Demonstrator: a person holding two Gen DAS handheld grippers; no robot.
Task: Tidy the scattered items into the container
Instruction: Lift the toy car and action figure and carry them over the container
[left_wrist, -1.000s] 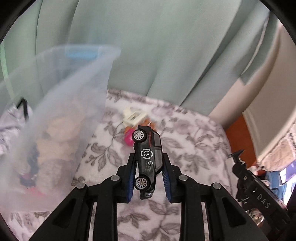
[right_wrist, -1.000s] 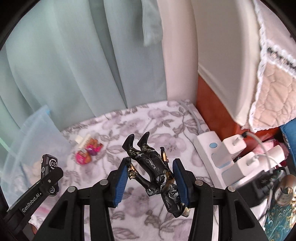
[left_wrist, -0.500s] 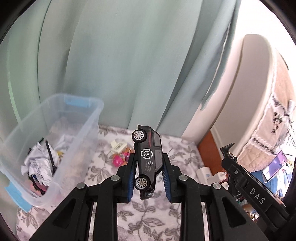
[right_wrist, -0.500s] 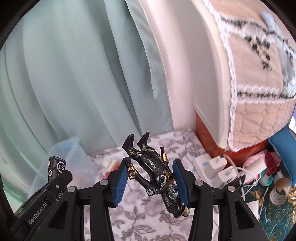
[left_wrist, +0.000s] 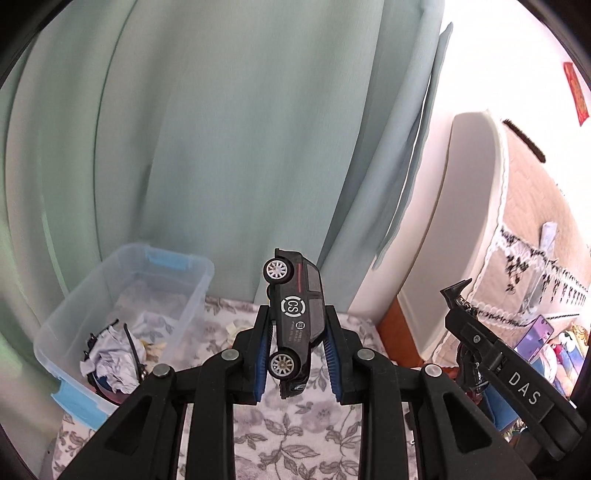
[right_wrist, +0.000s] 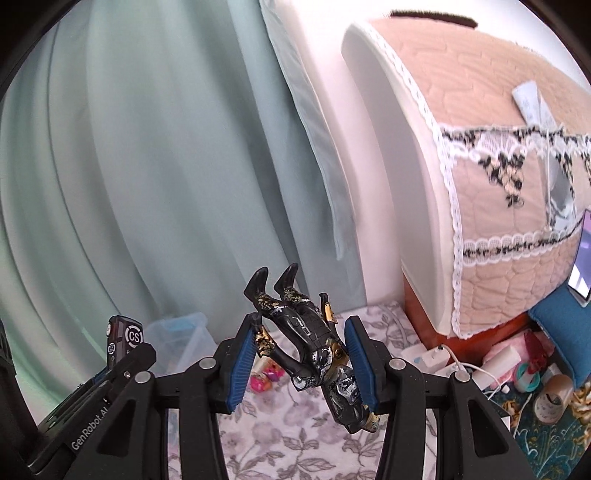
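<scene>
Clear plastic storage bin (left_wrist: 122, 317) with blue latches lies down-left of the left claw (left_wrist: 297, 354), which clamps a black toy car (left_wrist: 295, 314) nose-down, nearer than the right claw (right_wrist: 301, 363) pinching a black-and-gold figurine (right_wrist: 314, 343) head-down.

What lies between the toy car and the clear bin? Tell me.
Only bare floral cloth separates the toy car from the clear bin, as the left wrist view shows.

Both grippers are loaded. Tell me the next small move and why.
Probably carry the left gripper leftward over the clear bin: it is shut on the toy car, held in the air, and the bin sits open below to its left.
</scene>
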